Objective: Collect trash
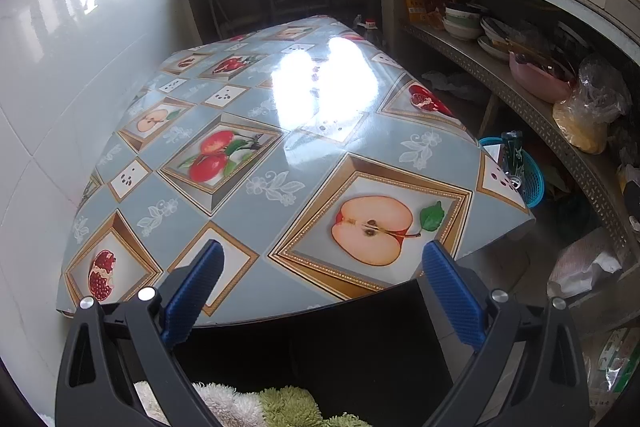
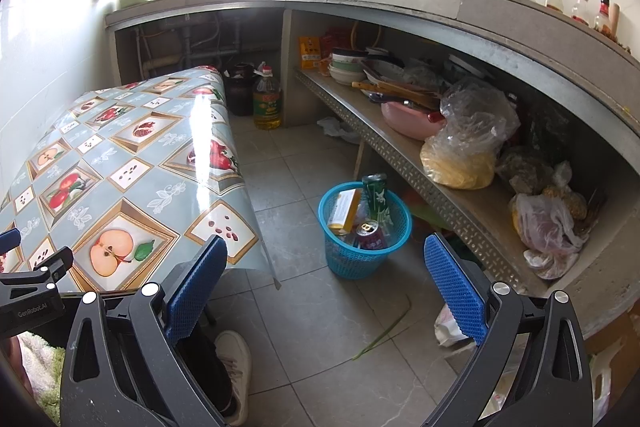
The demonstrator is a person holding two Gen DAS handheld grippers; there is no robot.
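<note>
1. On the floor beside the table (image 2: 120, 163), a blue basket (image 2: 362, 259) stands upright, holding a red can (image 2: 370, 233), a green can (image 2: 376, 197) and a yellow box (image 2: 344, 211).
2. Left gripper (image 1: 322, 291) hangs over the table's near edge, fingers wide apart, holding nothing.
3. Right gripper (image 2: 324, 291) sits above the floor tiles near the basket, fingers apart, holding nothing.
4. A white shoe (image 2: 236, 359) shows below it.
</note>
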